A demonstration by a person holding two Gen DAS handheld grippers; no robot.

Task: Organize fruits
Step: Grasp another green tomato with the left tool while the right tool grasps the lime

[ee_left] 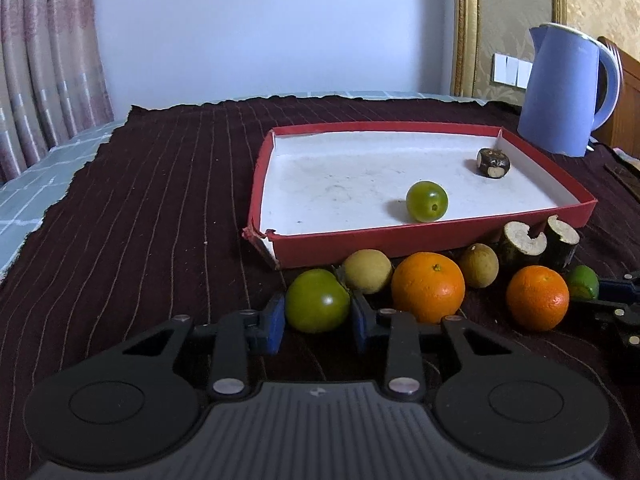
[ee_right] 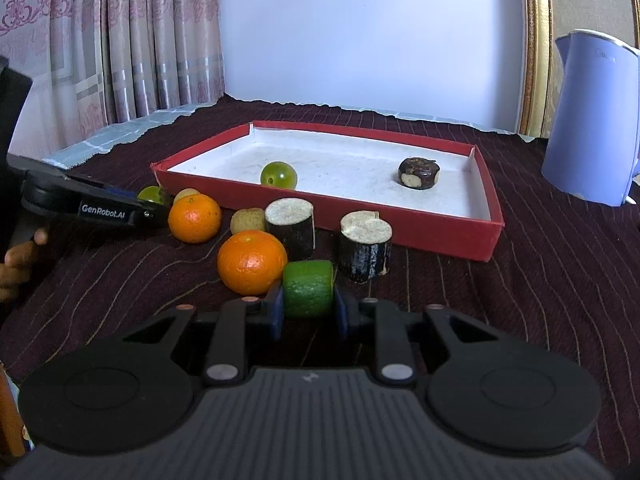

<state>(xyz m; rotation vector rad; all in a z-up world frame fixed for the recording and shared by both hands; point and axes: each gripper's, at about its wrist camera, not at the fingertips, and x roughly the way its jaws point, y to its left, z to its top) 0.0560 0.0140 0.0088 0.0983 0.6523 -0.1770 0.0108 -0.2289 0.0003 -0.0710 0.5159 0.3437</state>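
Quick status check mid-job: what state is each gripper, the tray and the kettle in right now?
left gripper: shut on green tomato, on the cloth
right gripper: shut on green cut piece, on the cloth
red tray: holds two items, near-left corner torn
blue kettle: upright, lid closed

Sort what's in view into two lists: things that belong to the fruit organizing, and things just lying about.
Job:
red box
green tomato, clamped in left hand-held gripper
green chunk, clamped in right hand-held gripper
oranges
dark cut stalk pieces

Lying about:
blue kettle
curtain
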